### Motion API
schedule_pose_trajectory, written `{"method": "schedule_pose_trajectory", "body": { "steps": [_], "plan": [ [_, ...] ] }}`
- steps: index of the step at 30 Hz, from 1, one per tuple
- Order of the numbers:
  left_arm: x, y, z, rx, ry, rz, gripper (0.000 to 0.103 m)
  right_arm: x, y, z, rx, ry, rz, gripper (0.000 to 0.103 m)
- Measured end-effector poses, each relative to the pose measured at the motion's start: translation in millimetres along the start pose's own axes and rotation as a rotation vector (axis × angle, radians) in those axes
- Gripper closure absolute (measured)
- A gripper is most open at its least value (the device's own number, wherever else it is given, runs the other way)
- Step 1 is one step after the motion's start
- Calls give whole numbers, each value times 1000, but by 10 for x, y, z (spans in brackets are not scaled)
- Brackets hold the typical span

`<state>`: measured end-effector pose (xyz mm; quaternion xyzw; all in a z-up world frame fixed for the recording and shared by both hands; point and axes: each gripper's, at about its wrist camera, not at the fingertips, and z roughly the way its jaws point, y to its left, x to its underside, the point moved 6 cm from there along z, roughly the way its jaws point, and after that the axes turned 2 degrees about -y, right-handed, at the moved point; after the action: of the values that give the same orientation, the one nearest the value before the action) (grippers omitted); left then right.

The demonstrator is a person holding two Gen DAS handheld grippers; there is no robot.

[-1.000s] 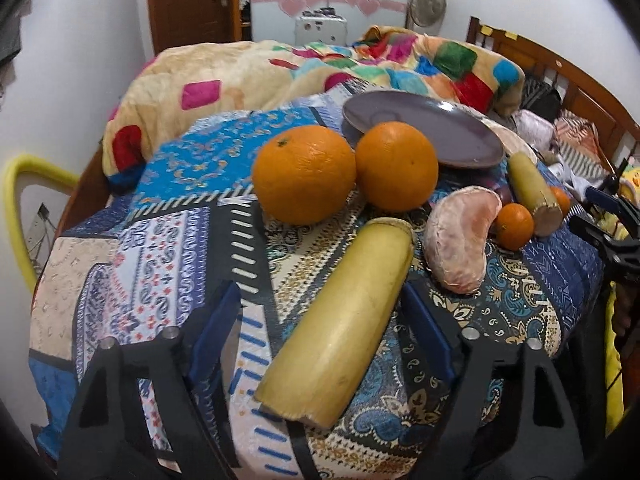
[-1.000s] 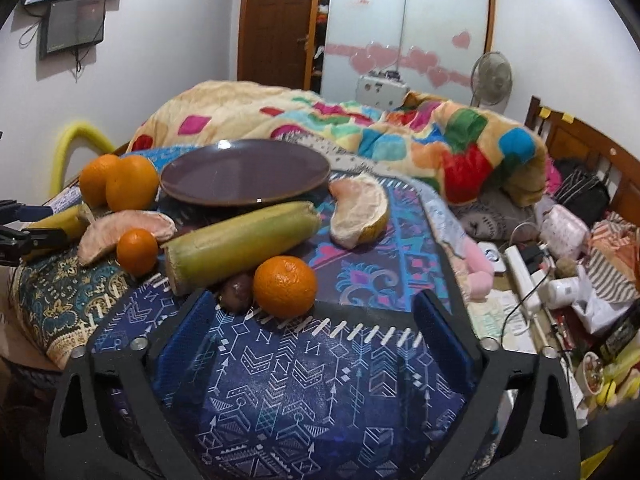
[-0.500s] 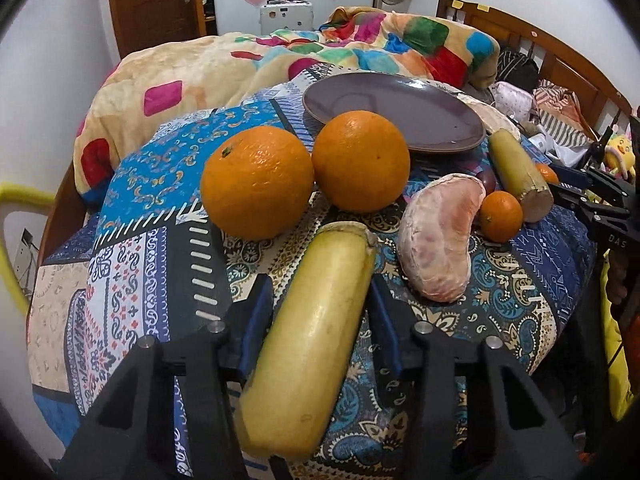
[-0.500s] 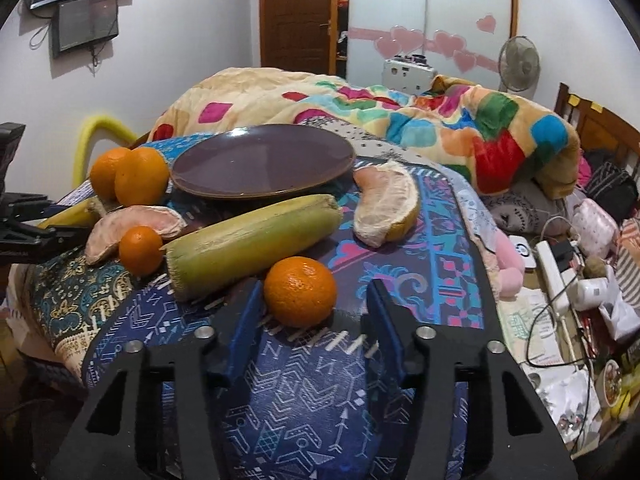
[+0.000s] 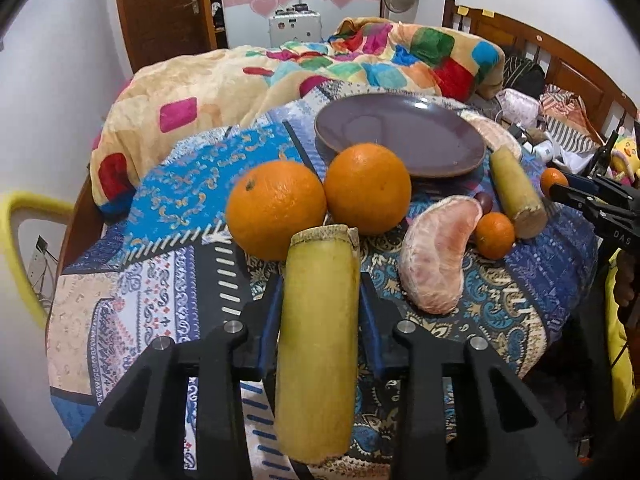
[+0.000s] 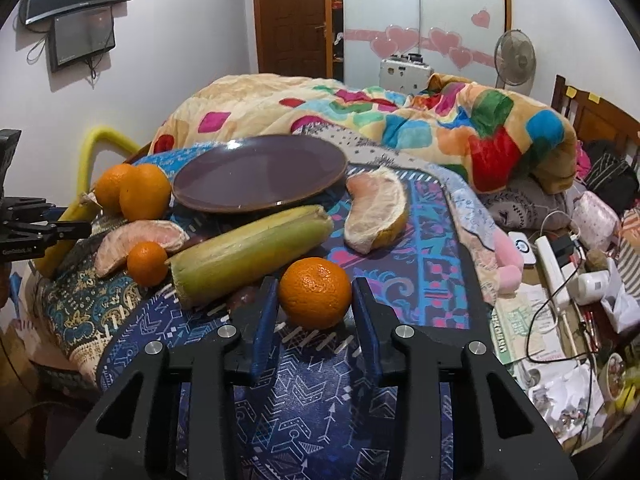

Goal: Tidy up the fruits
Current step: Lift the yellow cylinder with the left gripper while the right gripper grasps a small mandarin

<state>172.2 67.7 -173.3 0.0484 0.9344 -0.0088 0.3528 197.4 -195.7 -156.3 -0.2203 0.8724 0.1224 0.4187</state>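
My left gripper (image 5: 320, 292) is closing on a yellow-green cane piece (image 5: 320, 344) lying on the patterned cloth, and its blue pads touch both sides. Two large oranges (image 5: 276, 208) sit just beyond its far end, with a purple plate (image 5: 400, 140) behind them. My right gripper (image 6: 314, 292) is closing around a small orange (image 6: 315, 292), with the pads against its sides. A second cane piece (image 6: 248, 252) lies to the left of it. A peeled pomelo segment (image 6: 376, 212) lies beyond, and another segment (image 5: 436, 256) lies beside a second small orange (image 5: 495, 235).
A small dark fruit (image 5: 484, 200) lies between the pomelo segment and the second cane piece. A colourful blanket (image 6: 400, 120) is heaped behind the plate. Cables, boxes and papers (image 6: 560, 280) crowd the right side. A yellow curved bar (image 5: 16, 240) stands at the left edge.
Both grippers' jaws have narrowed from wide open onto their fruit: the left onto the cane piece, the right onto the small orange. Both views have drawn slightly closer.
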Motion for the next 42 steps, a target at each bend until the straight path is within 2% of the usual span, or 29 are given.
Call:
{"method": "schedule_pose_trajectory", "body": {
  "steps": [16,26,32,42],
  "plan": [
    [-433,-221,-431,12,-117,48,68,-423,41,-341,12,-142,-14,69],
    [-776,-395,-548,51,-192,51,68,-635,84,-306,15,-186,-33,69],
    [-983,-493,-504,71,-216,58,68,-714,124,-232,8,-198,-46,69],
    [-1213,-599,-130,108,-169,57,68,-784,135,22,-10,-181,-60,69]
  ]
}}
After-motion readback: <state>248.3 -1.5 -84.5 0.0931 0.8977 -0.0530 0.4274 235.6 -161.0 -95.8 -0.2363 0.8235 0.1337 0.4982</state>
